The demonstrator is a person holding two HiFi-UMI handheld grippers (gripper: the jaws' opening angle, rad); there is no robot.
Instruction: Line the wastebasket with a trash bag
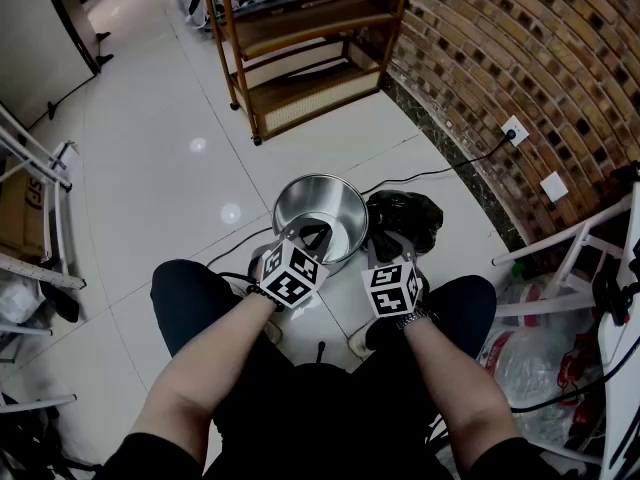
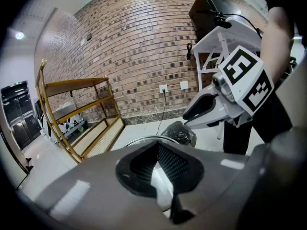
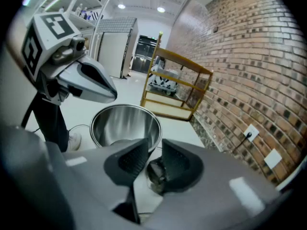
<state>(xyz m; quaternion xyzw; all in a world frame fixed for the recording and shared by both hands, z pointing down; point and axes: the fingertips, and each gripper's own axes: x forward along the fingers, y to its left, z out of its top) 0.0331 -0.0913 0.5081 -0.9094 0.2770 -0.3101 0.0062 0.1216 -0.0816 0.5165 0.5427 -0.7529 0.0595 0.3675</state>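
The shiny steel wastebasket [image 1: 320, 211] stands on the white floor in front of my knees, with nothing inside it. A crumpled black trash bag [image 1: 405, 218] lies on the floor against its right side. My left gripper [image 1: 312, 236] hovers at the basket's near rim; its jaws are shut with nothing between them [image 2: 157, 147]. My right gripper [image 1: 388, 248] reaches the near left edge of the bag. Its jaws [image 3: 153, 145] stand a little apart. A bit of black bag [image 3: 156, 172] shows low in the gap, and no pad visibly presses on it. The basket [image 3: 125, 123] is ahead on the left.
A wooden shelf unit [image 1: 300, 38] stands beyond the basket, and a brick wall [image 1: 520, 58] runs along the right. A black cable [image 1: 440, 171] runs from the wall socket [image 1: 514, 130] to behind the basket. A white rack [image 1: 560, 258] and plastic bags [image 1: 530, 358] crowd the right.
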